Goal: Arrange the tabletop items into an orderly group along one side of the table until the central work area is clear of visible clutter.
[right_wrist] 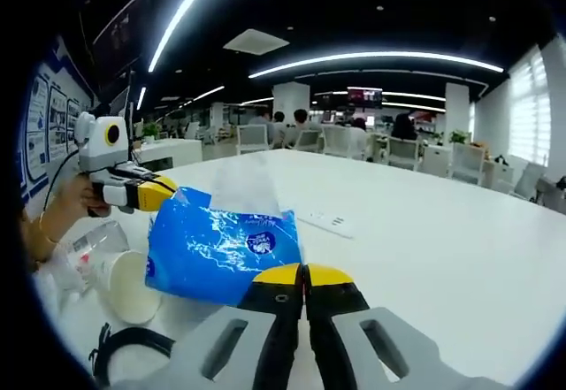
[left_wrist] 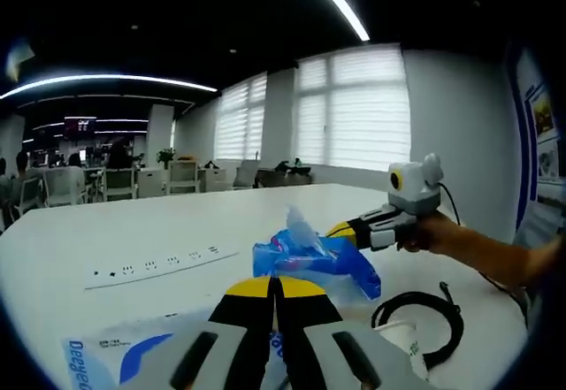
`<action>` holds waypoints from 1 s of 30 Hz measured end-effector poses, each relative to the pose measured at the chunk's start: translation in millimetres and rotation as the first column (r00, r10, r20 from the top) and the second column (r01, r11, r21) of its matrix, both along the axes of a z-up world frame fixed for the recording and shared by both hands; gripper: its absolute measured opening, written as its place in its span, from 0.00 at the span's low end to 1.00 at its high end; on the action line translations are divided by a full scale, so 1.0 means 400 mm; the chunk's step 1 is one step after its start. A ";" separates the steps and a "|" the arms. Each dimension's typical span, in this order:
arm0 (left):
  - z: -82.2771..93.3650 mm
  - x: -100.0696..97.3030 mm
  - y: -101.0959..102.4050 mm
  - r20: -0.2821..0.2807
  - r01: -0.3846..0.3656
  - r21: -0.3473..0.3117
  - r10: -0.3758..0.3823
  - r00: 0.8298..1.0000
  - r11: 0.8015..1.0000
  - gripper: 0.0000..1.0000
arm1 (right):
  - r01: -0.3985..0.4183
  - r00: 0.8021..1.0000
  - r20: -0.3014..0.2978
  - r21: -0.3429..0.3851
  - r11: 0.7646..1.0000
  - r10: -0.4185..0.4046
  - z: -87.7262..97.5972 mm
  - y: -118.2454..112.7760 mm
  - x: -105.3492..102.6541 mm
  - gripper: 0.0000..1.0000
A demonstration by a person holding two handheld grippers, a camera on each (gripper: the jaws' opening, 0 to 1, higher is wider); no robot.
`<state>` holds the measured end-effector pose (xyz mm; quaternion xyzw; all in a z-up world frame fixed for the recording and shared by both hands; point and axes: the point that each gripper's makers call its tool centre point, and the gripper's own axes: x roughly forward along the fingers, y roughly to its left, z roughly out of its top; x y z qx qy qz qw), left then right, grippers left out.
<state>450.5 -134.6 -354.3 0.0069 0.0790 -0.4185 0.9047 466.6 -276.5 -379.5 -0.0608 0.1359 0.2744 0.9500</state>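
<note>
Tissue pack lies near the desk edge beside a paper cup and cable. Both tongs, left and right, are closed, empty. Gathering seems underway; next calls for opening on the pack.

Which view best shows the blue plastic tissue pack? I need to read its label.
The right gripper view: the blue plastic tissue pack faces the camera broadside, its label visible. In the left gripper view the pack looks crumpled and small, with the left gripper partly covering it.

Low opposed views near the table share the tissue pack.
</note>
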 end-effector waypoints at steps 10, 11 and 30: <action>0.038 -0.005 -0.030 0.030 0.010 0.018 -0.011 0.999 1.000 0.00 | 0.017 1.000 0.019 0.006 1.000 -0.017 0.039 -0.032 -0.034 0.00; 0.039 -0.006 -0.031 0.031 0.011 0.019 -0.012 0.999 1.000 0.00 | 0.017 1.000 0.020 0.006 1.000 -0.018 0.041 -0.035 -0.036 0.00; 0.055 -0.035 -0.176 0.039 0.085 0.063 -0.088 0.995 0.994 0.00 | 0.100 0.994 0.055 -0.022 0.995 -0.098 0.082 -0.167 -0.154 0.00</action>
